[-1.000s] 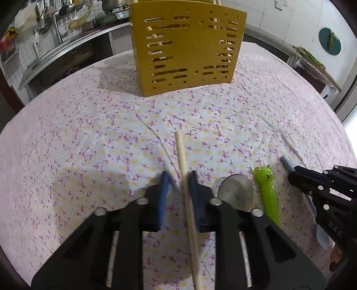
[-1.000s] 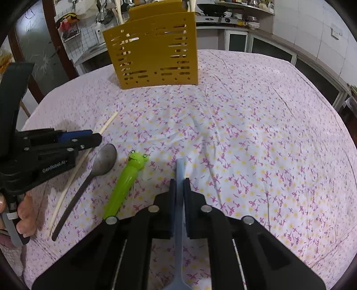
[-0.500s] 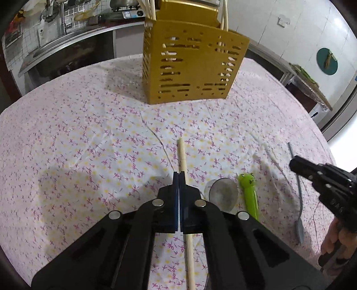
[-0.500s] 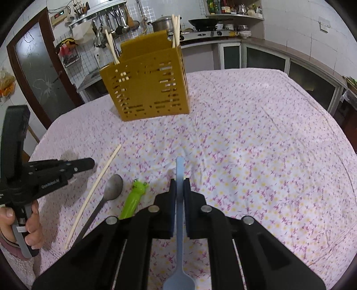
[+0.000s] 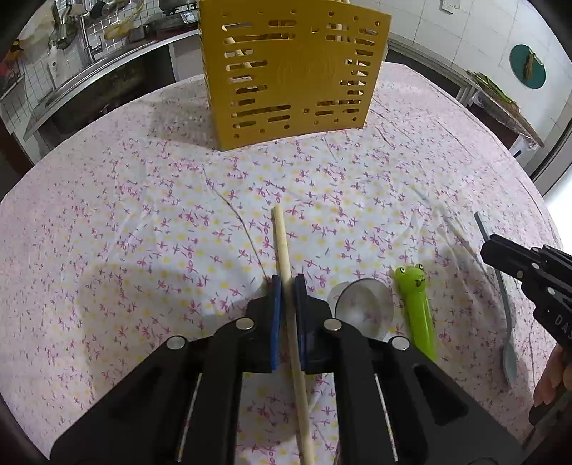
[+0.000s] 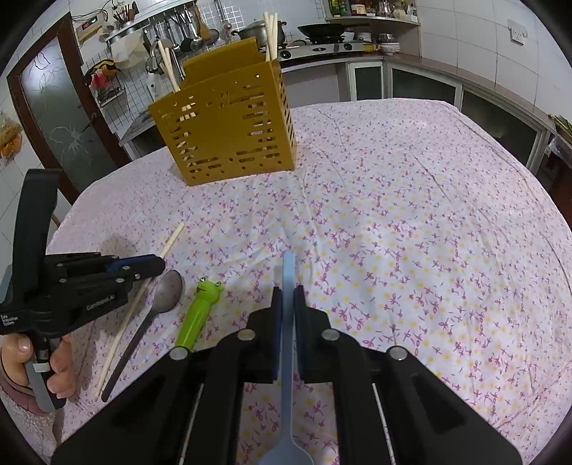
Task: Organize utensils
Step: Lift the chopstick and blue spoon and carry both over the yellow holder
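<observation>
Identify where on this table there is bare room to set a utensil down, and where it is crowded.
Bare cloth runs between the yellow holder and both grippers, and across the tablecloth right of the right gripper. Crowded: wooden chopstick, metal spoon and green frog utensil by the left gripper.

left wrist: low, forward | right wrist: same | shared: yellow holder (image 5: 293, 71) (image 6: 225, 125)

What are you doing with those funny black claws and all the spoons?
Someone is tidying utensils into the yellow holder. The left gripper is shut on a wooden chopstick, and the right gripper is shut on a blue spoon. A metal spoon and a green frog-headed utensil lie on the flowered tablecloth between them, not yet put away. A few chopsticks already stand in the holder.
</observation>
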Available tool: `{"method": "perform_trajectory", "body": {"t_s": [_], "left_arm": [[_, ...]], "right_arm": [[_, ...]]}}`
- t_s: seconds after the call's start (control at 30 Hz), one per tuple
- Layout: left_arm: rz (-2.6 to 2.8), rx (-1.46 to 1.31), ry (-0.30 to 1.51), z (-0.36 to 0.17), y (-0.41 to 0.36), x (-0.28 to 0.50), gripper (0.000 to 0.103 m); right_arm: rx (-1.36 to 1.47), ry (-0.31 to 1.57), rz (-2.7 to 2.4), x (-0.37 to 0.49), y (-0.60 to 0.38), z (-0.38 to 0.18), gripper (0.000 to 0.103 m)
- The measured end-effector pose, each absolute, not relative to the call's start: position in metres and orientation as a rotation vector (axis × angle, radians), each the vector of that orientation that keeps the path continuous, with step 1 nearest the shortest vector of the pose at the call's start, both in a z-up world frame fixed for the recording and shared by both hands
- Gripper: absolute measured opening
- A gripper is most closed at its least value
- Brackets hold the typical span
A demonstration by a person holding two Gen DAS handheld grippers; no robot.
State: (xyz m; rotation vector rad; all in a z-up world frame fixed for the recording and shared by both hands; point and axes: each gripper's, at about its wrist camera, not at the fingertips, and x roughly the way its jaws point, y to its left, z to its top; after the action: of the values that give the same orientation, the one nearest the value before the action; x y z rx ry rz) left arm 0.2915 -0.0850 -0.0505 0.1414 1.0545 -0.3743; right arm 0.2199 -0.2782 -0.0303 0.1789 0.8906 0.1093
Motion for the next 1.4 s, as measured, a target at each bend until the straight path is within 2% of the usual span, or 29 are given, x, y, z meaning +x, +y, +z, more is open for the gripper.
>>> {"method": "perform_trajectory", "body": {"t_s": [0.33,0.53,0.83,1.23,1.4], "left_arm": [[-0.382,0.090,0.991,-0.037,-0.076,0.291,0.004],[-0.418,-0.046,0.788,0.012,-0.055,0.276,0.004],[-0.443,-0.156,0.585,0.058,-0.042,0.266,0.004],[-0.446,-0.165,0.493,0.086,-0.047,0.288,0.004],[-0.429,-0.165,0.450,0.115,-0.051,0.308,0.004]], "right_arm": [[0.199,0.843,0.109,0.221,-0.282,-0.023,0.007],[0.231,0.748,0.122,0.223,-0.285,-0.002,0.007],[0.224,0.609,0.142,0.228,-0.284,0.039,0.007],[0.201,0.501,0.162,0.260,-0.286,0.087,0.007],[0.179,0.443,0.158,0.281,-0.291,0.119,0.007]]}}
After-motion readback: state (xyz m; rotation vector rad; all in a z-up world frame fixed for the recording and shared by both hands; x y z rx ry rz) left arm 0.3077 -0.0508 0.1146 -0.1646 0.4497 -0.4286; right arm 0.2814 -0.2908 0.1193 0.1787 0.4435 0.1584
